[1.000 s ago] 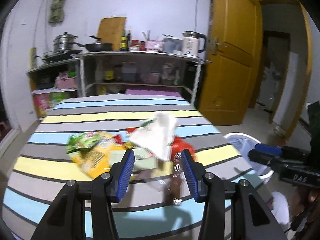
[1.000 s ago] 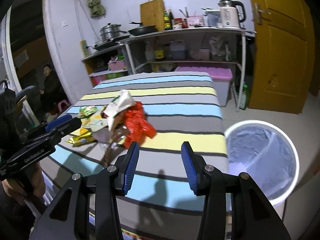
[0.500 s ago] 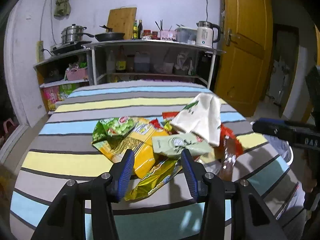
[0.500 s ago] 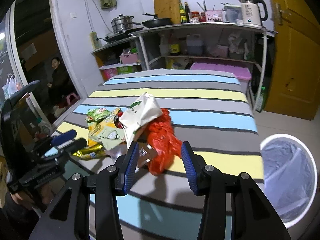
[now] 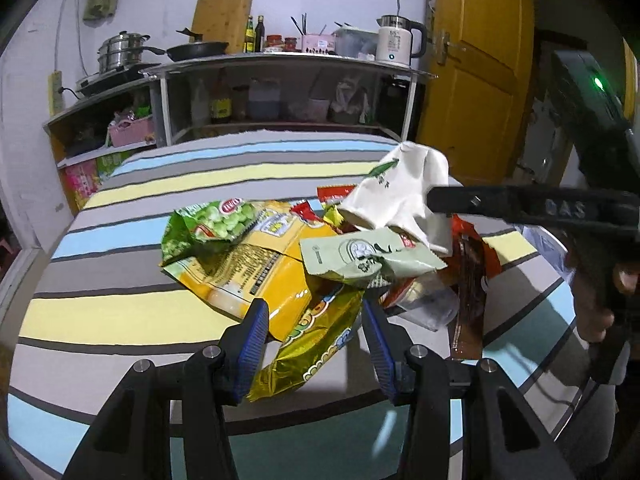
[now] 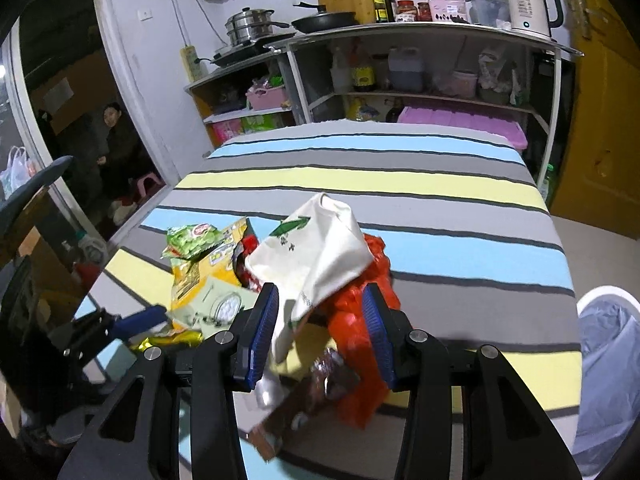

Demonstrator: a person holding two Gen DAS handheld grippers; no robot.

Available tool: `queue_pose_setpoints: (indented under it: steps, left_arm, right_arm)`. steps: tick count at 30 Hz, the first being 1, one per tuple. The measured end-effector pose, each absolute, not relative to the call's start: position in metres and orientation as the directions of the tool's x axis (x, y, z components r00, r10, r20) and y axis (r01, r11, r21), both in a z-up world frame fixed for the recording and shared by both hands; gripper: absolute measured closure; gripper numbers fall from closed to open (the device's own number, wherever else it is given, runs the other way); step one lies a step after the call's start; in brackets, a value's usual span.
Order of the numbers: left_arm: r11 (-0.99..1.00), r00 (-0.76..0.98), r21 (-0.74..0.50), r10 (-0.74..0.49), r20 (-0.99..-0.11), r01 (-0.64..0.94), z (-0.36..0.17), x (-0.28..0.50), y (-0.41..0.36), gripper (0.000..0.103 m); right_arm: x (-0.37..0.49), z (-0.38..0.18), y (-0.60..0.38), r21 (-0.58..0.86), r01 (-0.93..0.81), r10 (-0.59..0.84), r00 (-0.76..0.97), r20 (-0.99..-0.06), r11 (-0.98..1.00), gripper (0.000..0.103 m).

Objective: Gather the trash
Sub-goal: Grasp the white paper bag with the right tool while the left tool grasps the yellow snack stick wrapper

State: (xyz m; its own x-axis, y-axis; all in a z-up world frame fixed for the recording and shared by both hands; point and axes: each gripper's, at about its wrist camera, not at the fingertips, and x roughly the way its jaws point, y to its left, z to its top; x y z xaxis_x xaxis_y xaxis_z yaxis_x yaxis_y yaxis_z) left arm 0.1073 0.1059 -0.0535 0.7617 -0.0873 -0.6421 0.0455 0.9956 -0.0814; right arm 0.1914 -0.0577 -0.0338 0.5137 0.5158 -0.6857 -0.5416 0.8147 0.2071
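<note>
Heap of crumpled snack wrappers lying on the striped cloth-covered table (image 5: 120, 312), toward its near right side. Both hand-held claws are hovering at the heap's near edge; nothing is lifted yet. Judged step: the approach before the first pick.

The left gripper (image 5: 314, 338) is holding its blue-padded jaws wide apart, gripping nothing. The shiny gold foil snack packet (image 5: 316, 344) is lying between the jaws, its crinkled lower end reaching past them toward the camera; whether a pad is touching the foil cannot be told. Just beyond it are lying the big yellow crisp bag (image 5: 256, 276), the green pea-snack bag (image 5: 208, 226) and the pale green torn pouch (image 5: 360, 258).

The right gripper (image 6: 322, 326) is likewise standing wide open and empty. The white paper bag with a green leaf print (image 6: 316, 256) is hanging between its jaws, with the crumpled red plastic bag (image 6: 360, 312) beside the right-hand pad and a brown glossy wrapper (image 6: 316, 384) below.

The white round bin with a pale blue liner (image 6: 608, 360) is standing on the floor off the table's right edge, near the right claw.

Next move, as judged: easing each claw down and closing on one piece. Thin foil and limp paper will likely crumple or slip, so a deep bite is called for, then a carry rightward to the bin.
</note>
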Motion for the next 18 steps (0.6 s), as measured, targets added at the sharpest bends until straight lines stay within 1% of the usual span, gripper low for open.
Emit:
queue_pose_setpoints:
  steps: [2, 4, 6, 11, 14, 16, 17, 18]
  left_arm:
    - [0.994, 0.743, -0.089, -0.103, -0.661, 0.059, -0.058, 0.112, 0.104, 0.055]
    - [0.994, 0.739, -0.086, -0.11, -0.665, 0.071, -0.059, 0.113, 0.102, 0.055]
    - [0.993, 0.731, -0.085, -0.114, -0.673, 0.077, -0.059, 0.114, 0.101, 0.055]
    - [0.995, 0.725, -0.063, -0.099, -0.682, 0.077, -0.061, 0.112, 0.095, 0.056]
    - [0.994, 0.719, -0.074, -0.105, -0.687, 0.075, -0.061, 0.109, 0.093, 0.063]
    - [0.994, 0.712, -0.087, -0.11, -0.694, 0.069, -0.062, 0.108, 0.092, 0.07]
    - [0.994, 0.712, -0.091, -0.112, -0.694, 0.067, -0.062, 0.106, 0.091, 0.071]
    - [0.993, 0.711, -0.098, -0.116, -0.693, 0.066, -0.062, 0.104, 0.089, 0.075]
  right_arm:
    - [0.196, -0.033, -0.054, 0.197, -0.537, 0.506, 0.518, -0.69, 0.82, 0.064]
    - [0.197, -0.033, -0.049, 0.176, -0.532, 0.488, 0.53, -0.694, 0.828, 0.078]
    - [0.196, -0.032, -0.047, 0.157, -0.534, 0.477, 0.538, -0.695, 0.831, 0.086]
    - [0.194, -0.027, -0.048, 0.134, -0.532, 0.467, 0.56, -0.684, 0.836, 0.09]
    - [0.19, -0.023, -0.051, 0.128, -0.536, 0.469, 0.569, -0.676, 0.834, 0.091]
    - [0.186, -0.018, -0.055, 0.124, -0.538, 0.472, 0.579, -0.665, 0.834, 0.091]
    - [0.185, -0.017, -0.056, 0.122, -0.538, 0.472, 0.582, -0.662, 0.834, 0.091]
    - [0.184, -0.015, -0.058, 0.122, -0.537, 0.473, 0.586, -0.658, 0.835, 0.091]
